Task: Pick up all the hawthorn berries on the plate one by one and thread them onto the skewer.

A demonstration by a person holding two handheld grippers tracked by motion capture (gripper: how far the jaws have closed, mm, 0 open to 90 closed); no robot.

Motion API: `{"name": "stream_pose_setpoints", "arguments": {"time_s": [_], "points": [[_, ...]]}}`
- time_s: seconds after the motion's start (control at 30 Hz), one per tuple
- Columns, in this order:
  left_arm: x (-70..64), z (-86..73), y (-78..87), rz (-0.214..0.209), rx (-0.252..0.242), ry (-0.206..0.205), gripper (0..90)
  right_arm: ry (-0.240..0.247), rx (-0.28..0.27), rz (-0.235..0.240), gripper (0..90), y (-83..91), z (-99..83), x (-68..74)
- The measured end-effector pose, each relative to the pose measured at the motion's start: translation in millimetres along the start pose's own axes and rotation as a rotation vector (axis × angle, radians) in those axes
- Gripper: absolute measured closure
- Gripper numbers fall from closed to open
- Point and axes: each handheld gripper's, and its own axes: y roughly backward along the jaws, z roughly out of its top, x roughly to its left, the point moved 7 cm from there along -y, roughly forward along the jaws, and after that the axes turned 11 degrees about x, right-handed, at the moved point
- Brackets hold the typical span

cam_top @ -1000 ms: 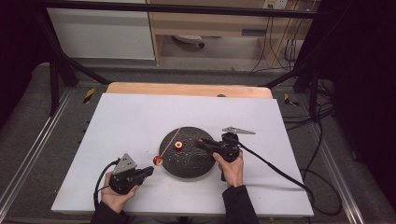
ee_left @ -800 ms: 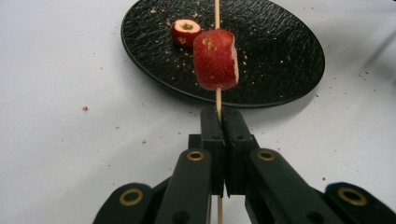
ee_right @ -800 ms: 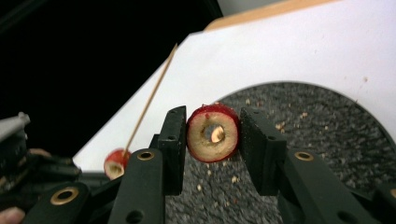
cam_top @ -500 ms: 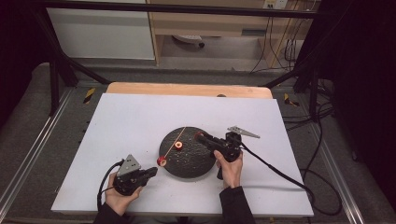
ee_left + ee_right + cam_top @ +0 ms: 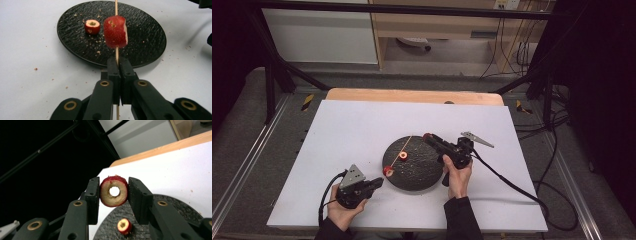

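A black round plate (image 5: 422, 172) (image 5: 145, 37) lies near the middle of the white table. My left gripper (image 5: 378, 181) (image 5: 117, 65) is shut on a thin wooden skewer (image 5: 406, 145) (image 5: 116, 7) that slants across the plate. A red fruit piece (image 5: 388, 171) (image 5: 115, 31) is threaded on the skewer just beyond the jaws. Another small cored red piece (image 5: 403, 155) (image 5: 92, 26) (image 5: 124, 226) rests on the plate. My right gripper (image 5: 431, 139) (image 5: 113, 187) is held over the plate's far right side, shut on a red fruit ring (image 5: 427, 136) (image 5: 107, 195) with a hole through its middle.
Crumbs are scattered on the plate and on the white table (image 5: 352, 130) around it. A wooden strip (image 5: 412, 96) runs along the table's far edge, with a black frame and cables beyond. Each gripper's cable trails toward the near table edge.
My right gripper has lifted and moved farther away with the fruit ring. My left gripper has shifted slightly right with the skewer. The piece on the plate has stayed put.
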Motion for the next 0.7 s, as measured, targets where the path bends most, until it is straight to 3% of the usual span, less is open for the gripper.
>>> {"name": "stream_pose_setpoints", "arguments": {"time_s": [0.5, 0.7], "points": [[-14.1, 9.4, -6.8, -0.024, -0.011, -0.006, 88.5, -0.056, -0.117, 0.020, 63.2, 2.2, 19.9, -2.5], [-19.8, 11.6, -10.1, -0.033, -0.013, -0.010, 88.5, -0.073, -0.137, 0.019, 63.2, 0.8, 22.9, -4.9]]}}
